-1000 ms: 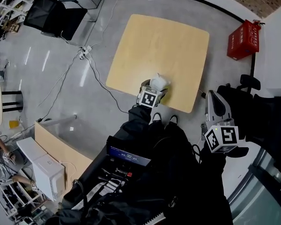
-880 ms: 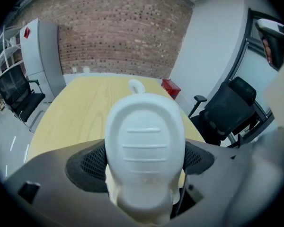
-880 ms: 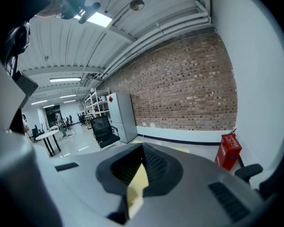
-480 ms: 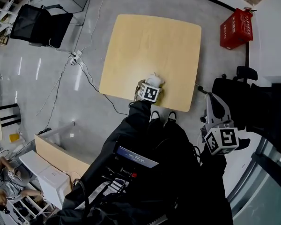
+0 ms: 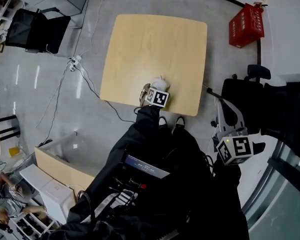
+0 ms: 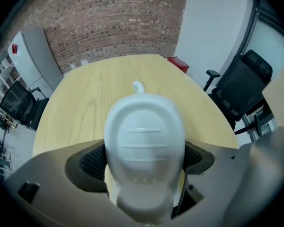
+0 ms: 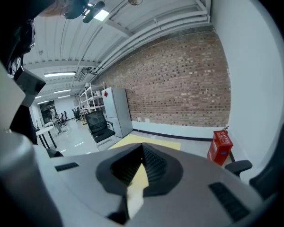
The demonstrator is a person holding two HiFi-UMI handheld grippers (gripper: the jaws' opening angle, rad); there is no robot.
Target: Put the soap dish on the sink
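Observation:
The soap dish (image 5: 161, 81) is a white oval plastic piece with ridges. It hangs over the near edge of the light wooden table (image 5: 155, 39), with my left gripper (image 5: 155, 87) shut on it. In the left gripper view the soap dish (image 6: 144, 122) fills the space between the jaws of the left gripper (image 6: 144, 148), and the table (image 6: 85, 89) spreads beyond it. My right gripper (image 5: 224, 108) is off to the right of the table, over the floor. In its own view the right gripper (image 7: 141, 167) has its pads together with nothing between them.
A red box (image 5: 246, 25) stands on the floor past the table's far right corner. One black office chair (image 5: 252, 96) is close to the right gripper, and another chair (image 5: 32, 29) stands at far left. Cables (image 5: 80, 69) run across the floor left of the table.
The head view has drifted, so the table sits further up and left in the picture. The left gripper still holds the dish at the table's near edge. The right gripper has hardly moved.

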